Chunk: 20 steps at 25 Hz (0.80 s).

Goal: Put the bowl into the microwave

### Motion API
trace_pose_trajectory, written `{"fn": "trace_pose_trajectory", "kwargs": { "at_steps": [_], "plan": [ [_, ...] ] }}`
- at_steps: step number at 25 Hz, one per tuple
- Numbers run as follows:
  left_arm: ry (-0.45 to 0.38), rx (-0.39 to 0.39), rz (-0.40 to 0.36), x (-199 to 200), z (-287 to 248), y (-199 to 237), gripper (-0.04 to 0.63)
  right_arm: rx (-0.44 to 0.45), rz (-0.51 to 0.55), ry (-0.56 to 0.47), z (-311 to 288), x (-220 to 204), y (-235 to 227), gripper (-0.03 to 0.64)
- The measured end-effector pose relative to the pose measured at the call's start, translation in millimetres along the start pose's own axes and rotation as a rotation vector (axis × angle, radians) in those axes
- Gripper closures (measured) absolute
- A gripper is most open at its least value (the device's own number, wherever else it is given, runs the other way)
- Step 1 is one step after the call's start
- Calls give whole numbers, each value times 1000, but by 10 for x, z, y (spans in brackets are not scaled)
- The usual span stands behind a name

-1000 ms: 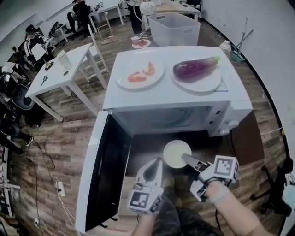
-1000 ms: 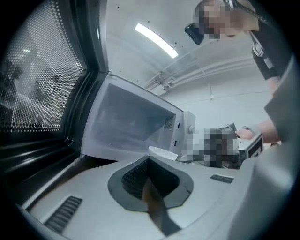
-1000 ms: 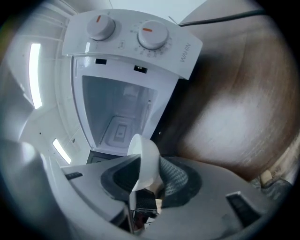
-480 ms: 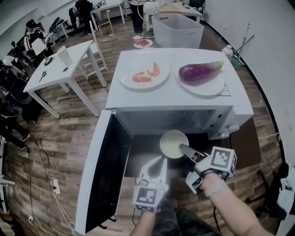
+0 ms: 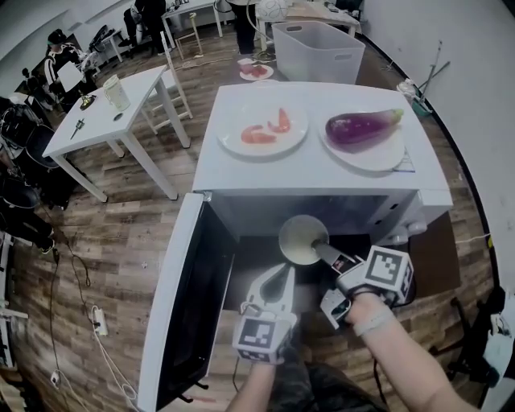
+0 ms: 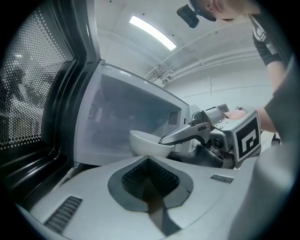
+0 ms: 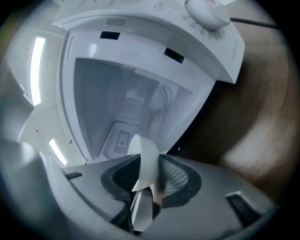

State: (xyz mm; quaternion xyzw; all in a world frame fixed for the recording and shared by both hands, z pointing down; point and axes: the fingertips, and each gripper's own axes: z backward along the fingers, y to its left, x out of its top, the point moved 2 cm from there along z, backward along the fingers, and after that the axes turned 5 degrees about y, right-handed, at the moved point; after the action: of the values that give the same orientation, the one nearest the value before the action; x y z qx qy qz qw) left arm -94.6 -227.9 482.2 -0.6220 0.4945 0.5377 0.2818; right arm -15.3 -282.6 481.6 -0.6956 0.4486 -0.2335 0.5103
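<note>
A white bowl (image 5: 299, 239) hangs at the mouth of the open microwave (image 5: 322, 173), and my right gripper (image 5: 323, 253) is shut on its near rim. In the right gripper view the rim (image 7: 147, 159) stands edge-on between the pads, with the empty cavity (image 7: 126, 108) straight ahead. The left gripper view shows the bowl (image 6: 146, 143) level with the cavity floor. My left gripper (image 5: 280, 279) hovers just below and left of the bowl, jaws shut and empty (image 6: 149, 161). The door (image 5: 181, 306) swings wide open to the left.
Two plates rest on top of the microwave: one with red pieces (image 5: 261, 129), one with an eggplant (image 5: 366, 129). The control dial (image 7: 206, 11) is to the right of the cavity. A white bin (image 5: 318, 48), a white table (image 5: 105, 121) and people are behind.
The right gripper has carried the bowl forward, from in front of the microwave up to the cavity's mouth. The left gripper has stayed close below it.
</note>
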Motion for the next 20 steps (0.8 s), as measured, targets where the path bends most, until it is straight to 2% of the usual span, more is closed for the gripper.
{"fn": "trace_pose_trajectory", "kwargs": {
  "at_steps": [20],
  "plan": [
    [-6, 6, 54, 163, -230, 144, 595, -45, 15, -61, -174, 202, 69, 494]
  ]
}}
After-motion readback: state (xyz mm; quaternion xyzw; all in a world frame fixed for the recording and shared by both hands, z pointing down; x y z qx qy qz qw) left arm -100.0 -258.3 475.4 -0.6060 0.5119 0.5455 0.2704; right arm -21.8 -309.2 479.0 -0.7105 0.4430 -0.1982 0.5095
